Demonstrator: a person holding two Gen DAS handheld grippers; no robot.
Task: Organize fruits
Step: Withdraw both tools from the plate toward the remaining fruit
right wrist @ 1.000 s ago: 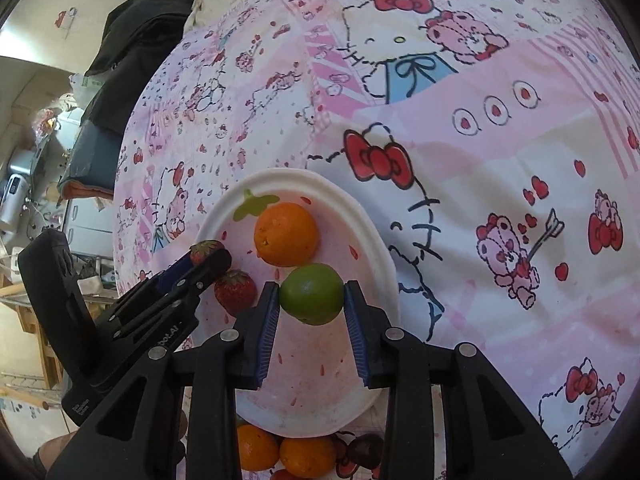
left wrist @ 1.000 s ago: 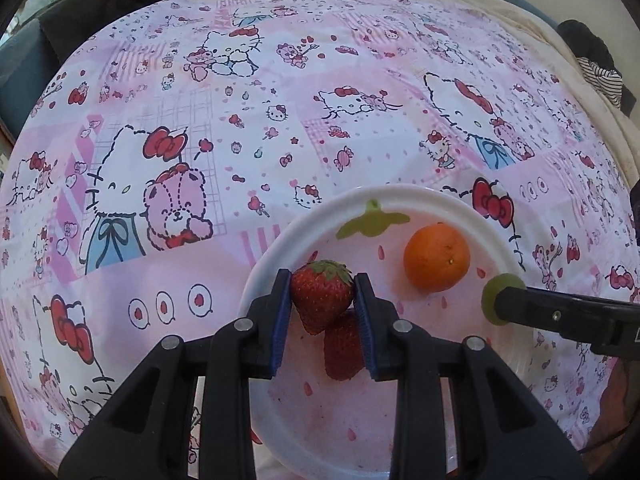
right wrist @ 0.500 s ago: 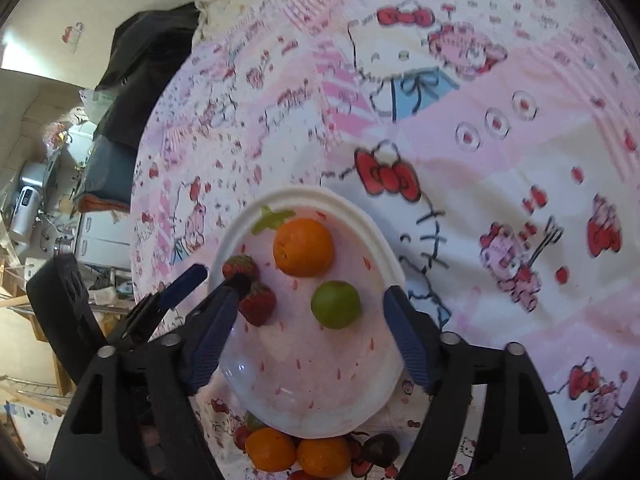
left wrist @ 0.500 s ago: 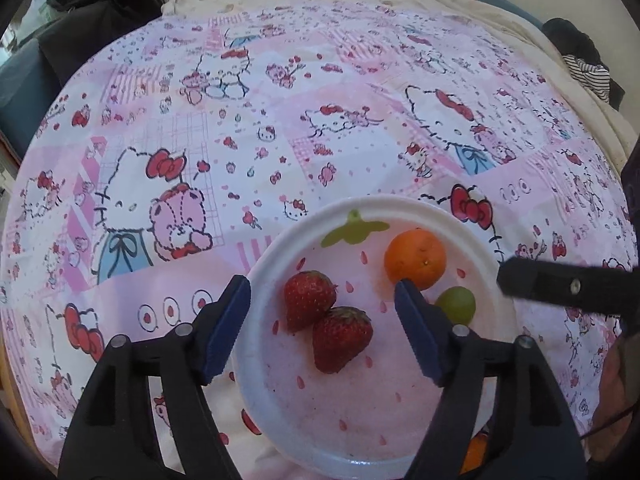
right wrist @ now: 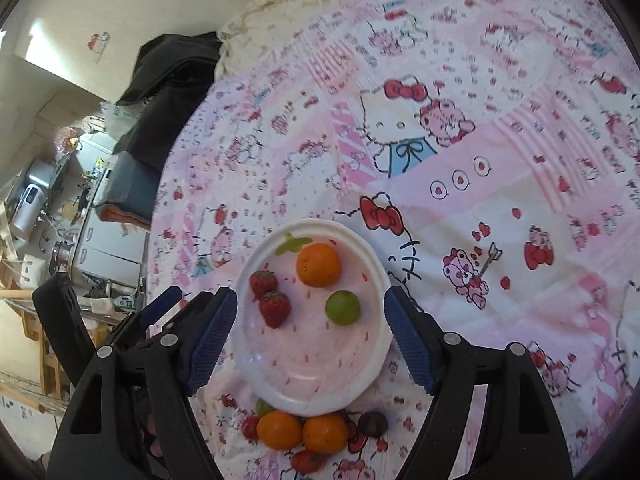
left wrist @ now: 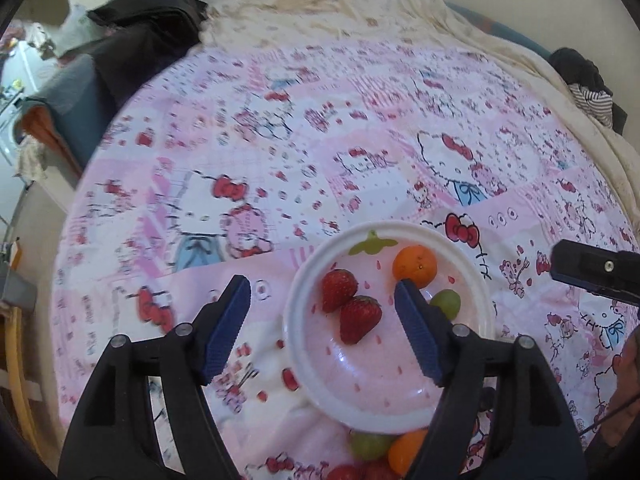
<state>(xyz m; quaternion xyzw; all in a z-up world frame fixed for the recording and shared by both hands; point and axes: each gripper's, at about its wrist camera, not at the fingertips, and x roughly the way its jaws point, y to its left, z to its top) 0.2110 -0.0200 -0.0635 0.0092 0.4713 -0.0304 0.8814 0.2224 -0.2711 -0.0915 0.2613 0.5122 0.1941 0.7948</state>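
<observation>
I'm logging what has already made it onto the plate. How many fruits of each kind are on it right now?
On the plate:
Strawberries: 2
Oranges: 1
Green fruit, maybe a lime: 1
Total: 4
More fruit lies on the cloth below the plate, not counted.

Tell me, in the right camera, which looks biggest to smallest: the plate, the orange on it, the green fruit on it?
1. Plate
2. Orange
3. Green fruit

The green fruit sits slightly nearer the camera yet looks smaller, so the order is safe.
</observation>
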